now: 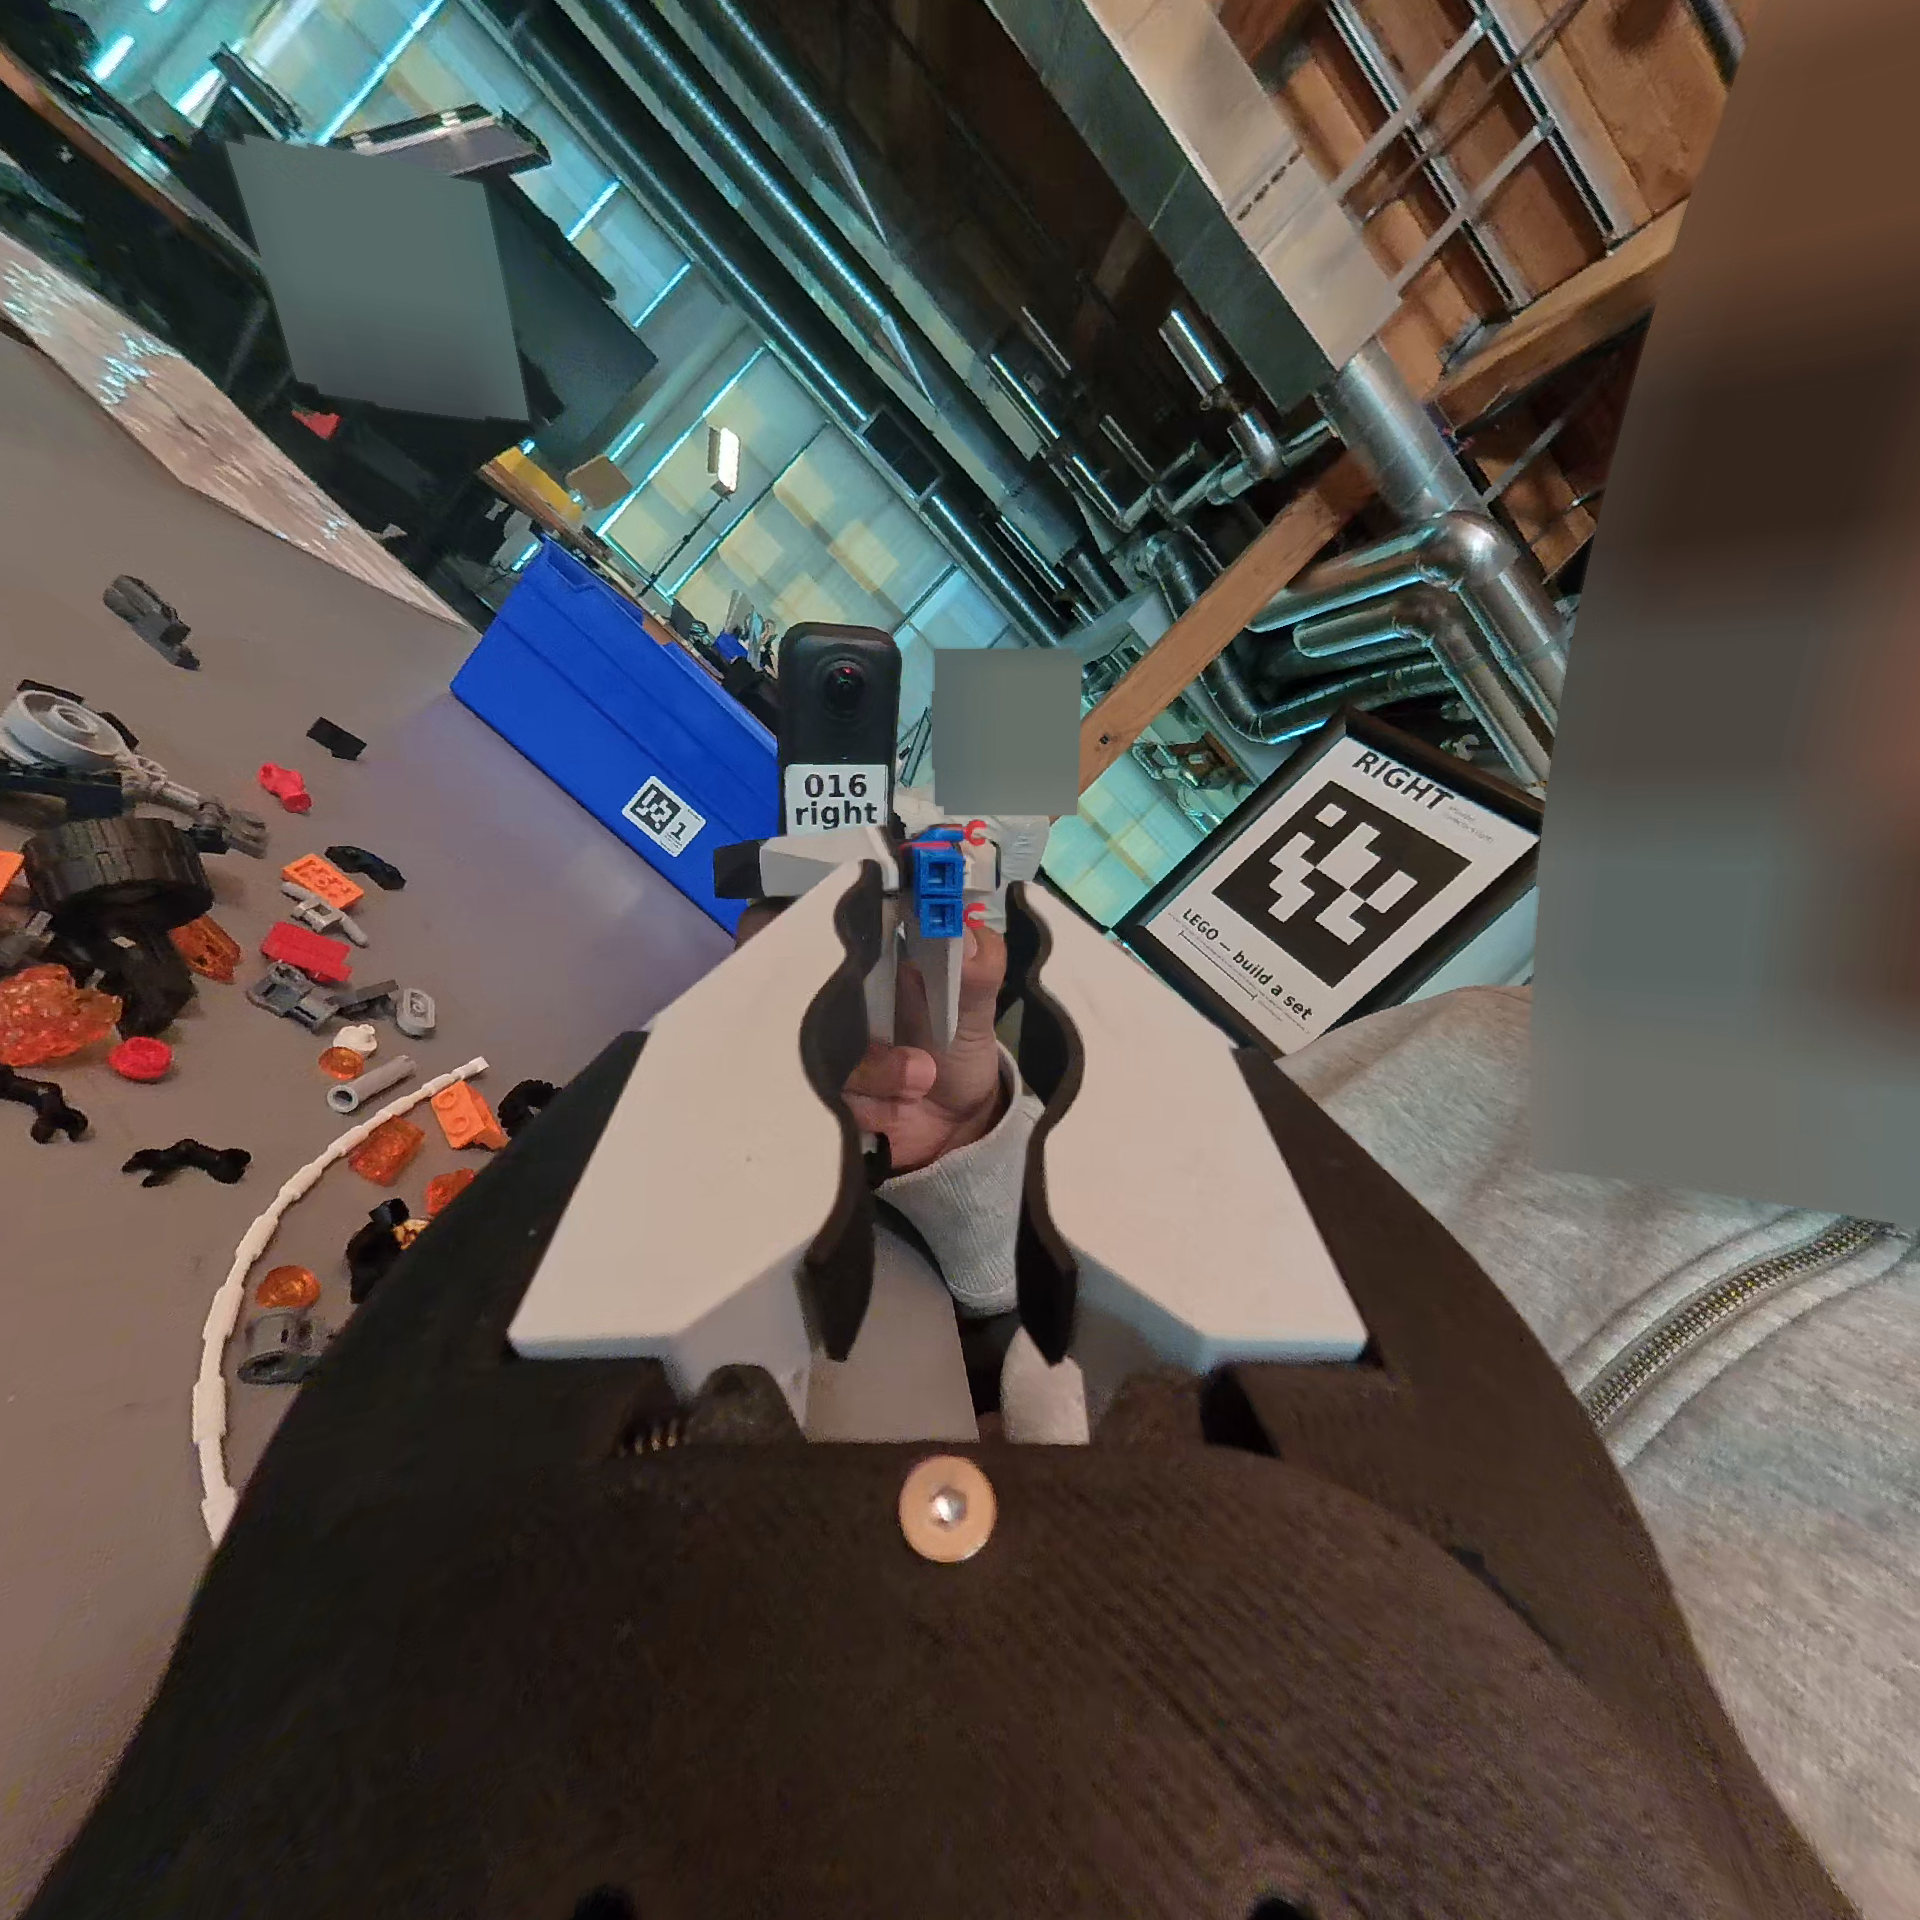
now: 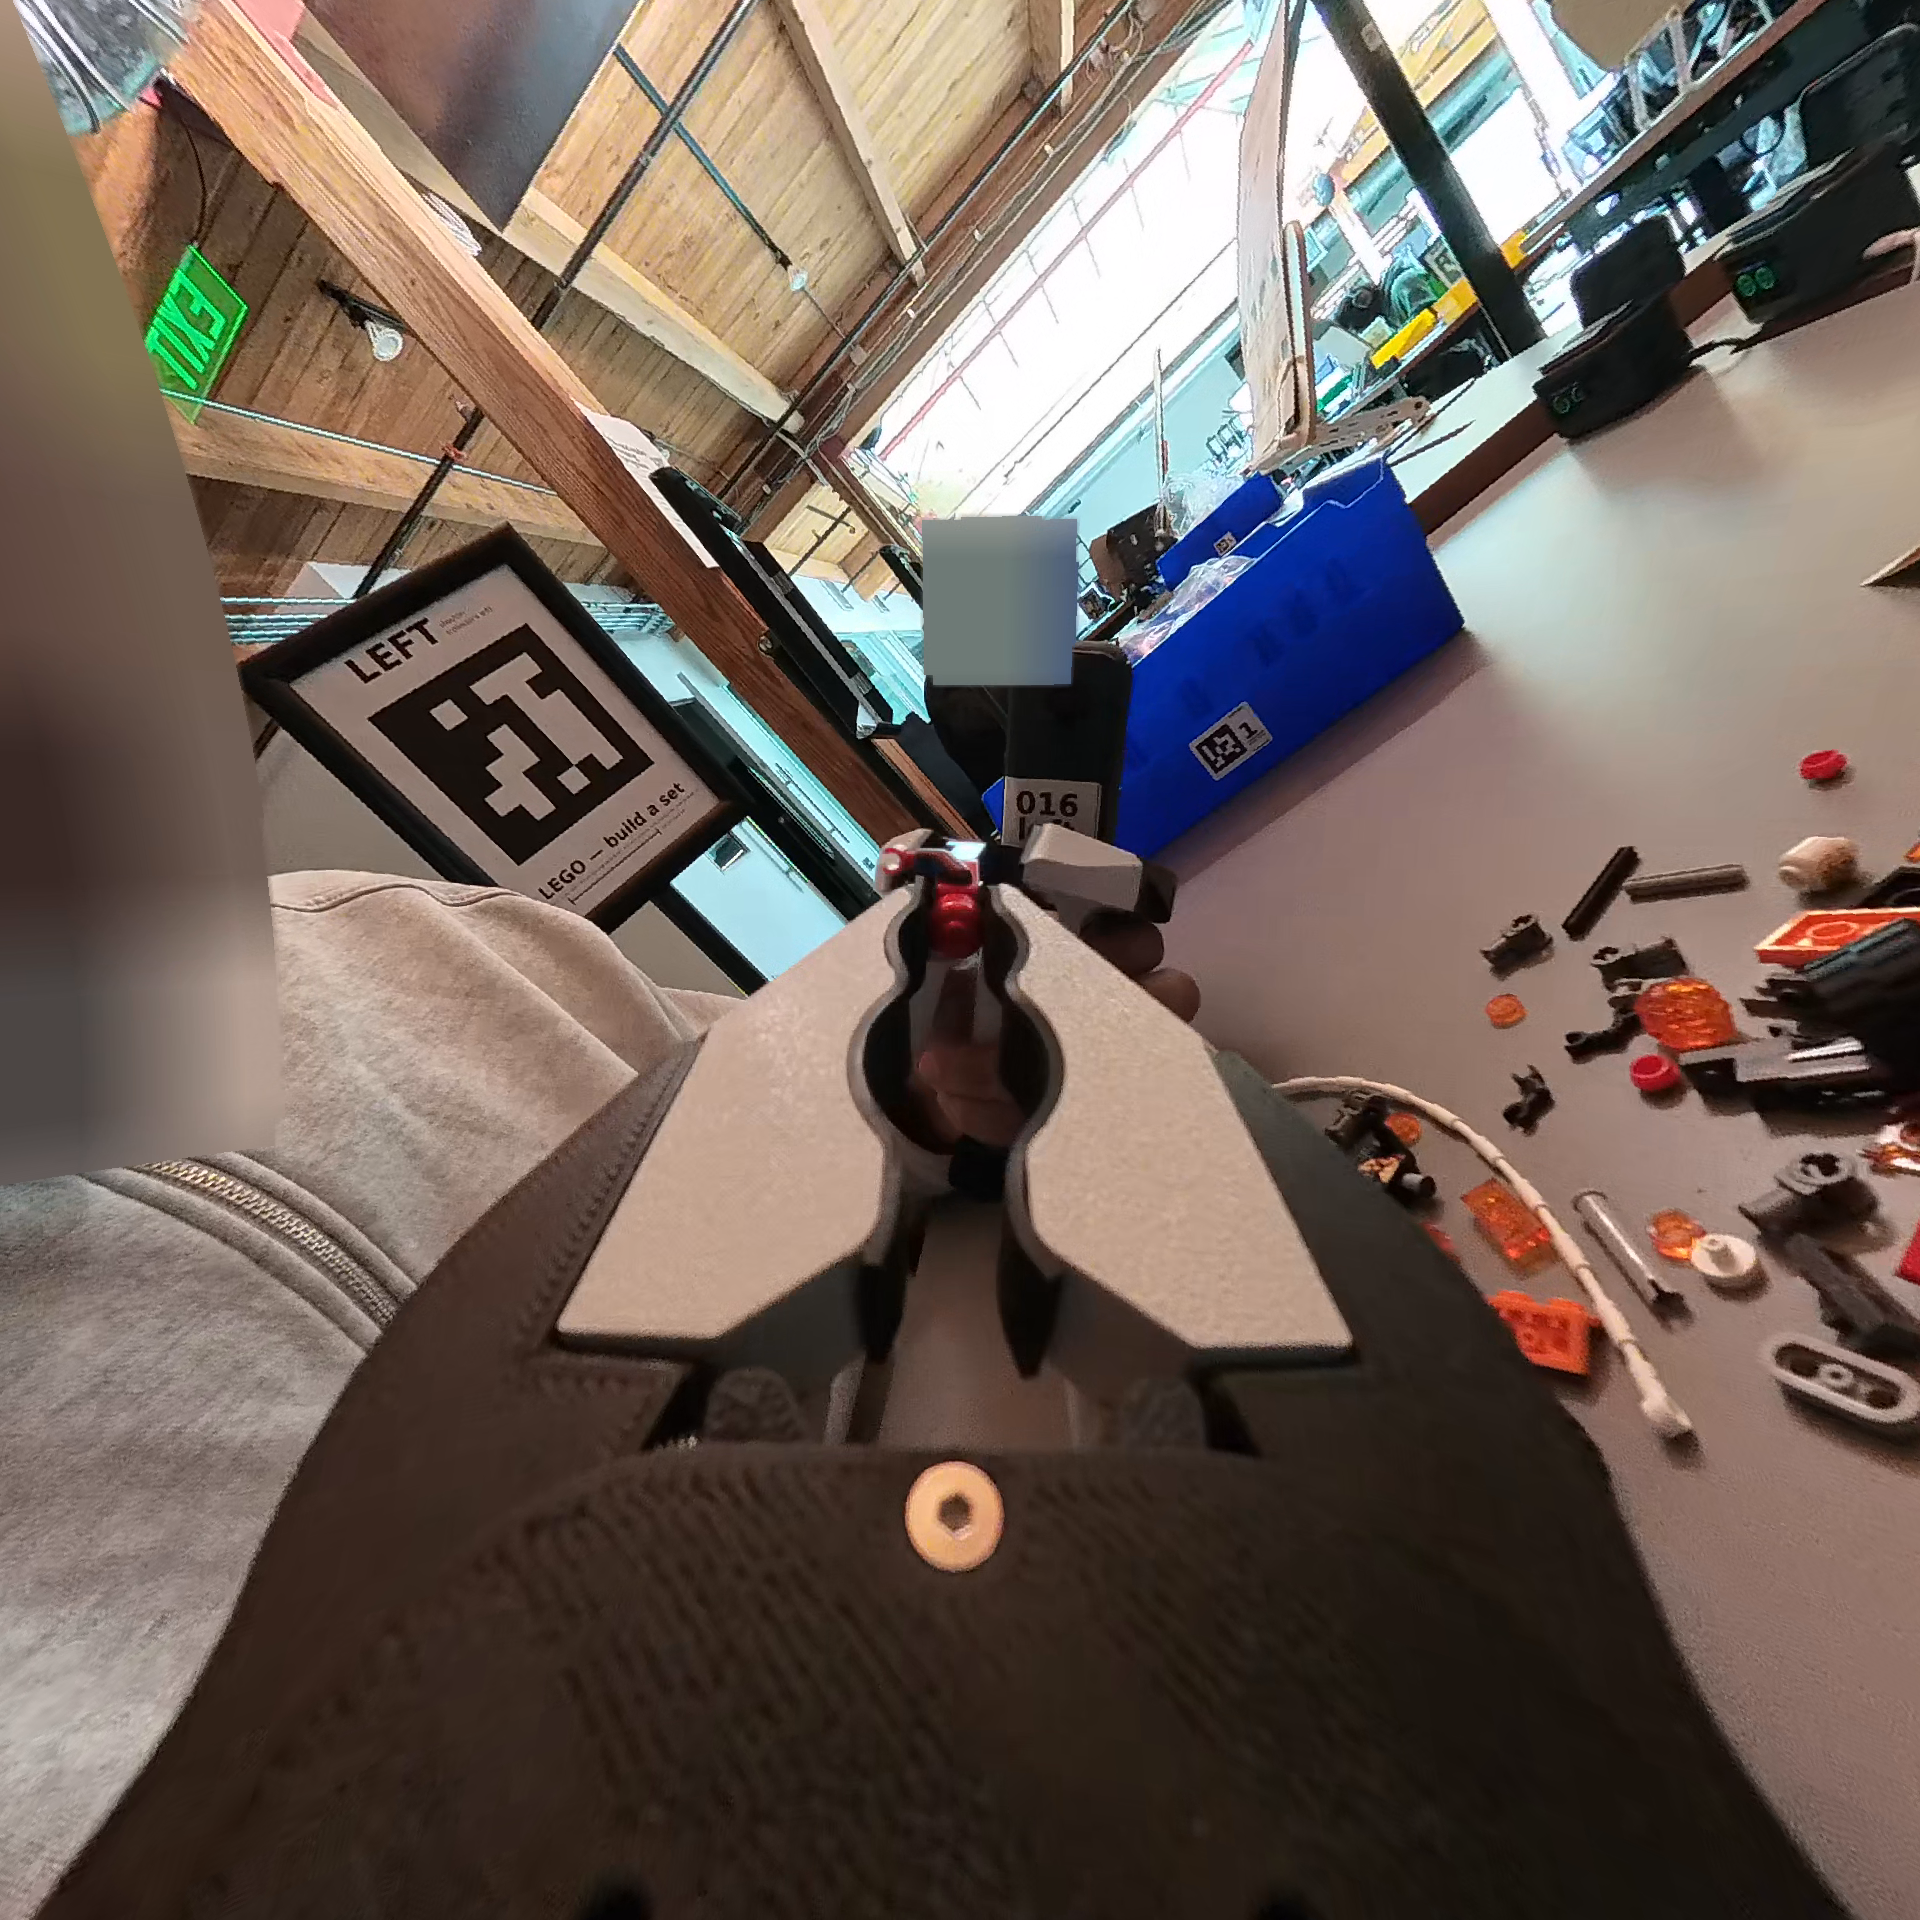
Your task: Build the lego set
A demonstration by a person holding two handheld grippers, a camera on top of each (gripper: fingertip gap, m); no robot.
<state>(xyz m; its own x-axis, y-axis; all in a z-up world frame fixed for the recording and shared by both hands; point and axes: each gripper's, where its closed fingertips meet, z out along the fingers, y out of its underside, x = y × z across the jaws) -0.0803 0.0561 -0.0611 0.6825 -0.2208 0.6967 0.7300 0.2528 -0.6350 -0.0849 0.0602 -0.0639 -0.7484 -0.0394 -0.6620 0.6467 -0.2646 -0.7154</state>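
Both grippers are held up in the air, tip to tip, above the table edge. My left gripper (image 1: 945, 888) is shut on a small blue brick (image 1: 940, 883) with red pins on its right side. The right gripper's camera (image 1: 842, 691) and the hand (image 1: 925, 1091) holding it show just beyond. My right gripper (image 2: 956, 909) is shut on a red pin (image 2: 954, 923) that meets the blue brick (image 2: 940, 858) just past its tips. The left gripper's grey body (image 2: 1086, 868) shows behind. How the pin seats in the brick is hidden.
Loose pieces lie on the grey table (image 1: 582, 935): black tyres (image 1: 114, 862), a red brick (image 1: 307, 951), orange plates (image 2: 1683, 1013), a white flexible hose (image 1: 249, 1278). A blue bin (image 1: 613, 717) stands at the back. Framed marker signs (image 1: 1340, 883) (image 2: 509, 727) and a person's grey sweater (image 1: 1662, 1351) are close by. The tips of both grippers are at nearly the same place.
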